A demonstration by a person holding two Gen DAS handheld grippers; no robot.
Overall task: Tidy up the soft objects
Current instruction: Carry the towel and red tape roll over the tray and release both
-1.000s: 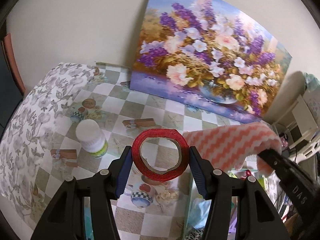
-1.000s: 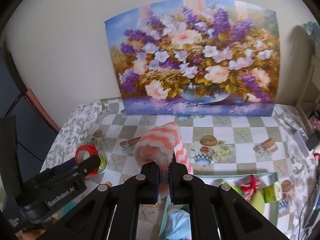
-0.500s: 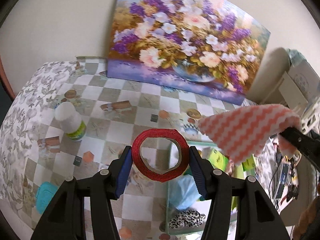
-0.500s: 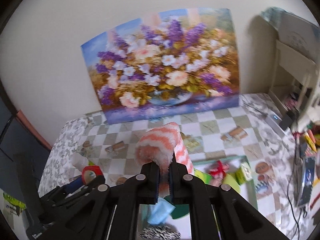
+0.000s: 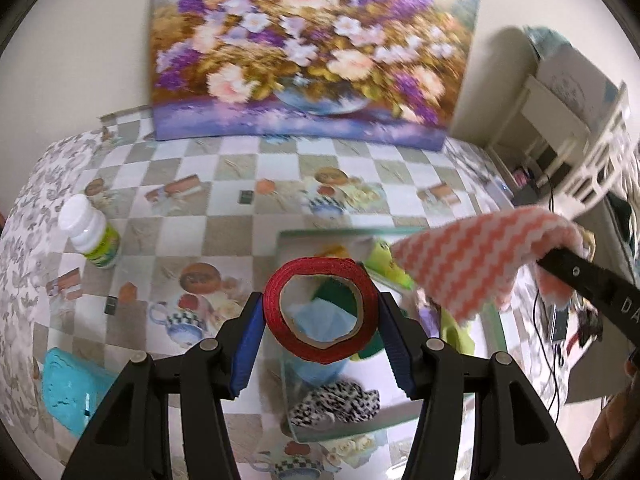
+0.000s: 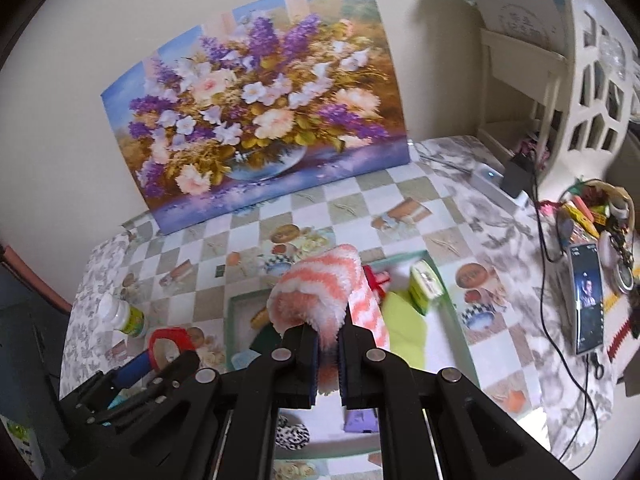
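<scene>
My left gripper (image 5: pixel 320 312) is shut on a red tape roll (image 5: pixel 320 314), its blue pads pressing both sides, held in the air over the green-rimmed tray (image 5: pixel 336 233). My right gripper (image 6: pixel 328 344) is shut on an orange-and-white zigzag cloth (image 6: pixel 320 292), which also shows in the left wrist view as a drooping cloth (image 5: pixel 480 256) above the tray's right side. The tray (image 6: pixel 448 296) holds a lime cloth (image 6: pixel 404 332), a blue cloth (image 5: pixel 320 320), a leopard-print item (image 5: pixel 336 400) and a small green box (image 6: pixel 426 280).
A white bottle with a green label (image 5: pixel 90 232) stands on the checked tablecloth at the left. A teal item (image 5: pixel 68 388) lies near the front left. A flower painting (image 6: pixel 256 120) leans on the wall. A phone (image 6: pixel 586 300), cables and a basket of clutter sit at the right.
Both grippers have swept to the right with their loads, from beside the bottle to above the tray. The bottle has slid toward the left of both views.
</scene>
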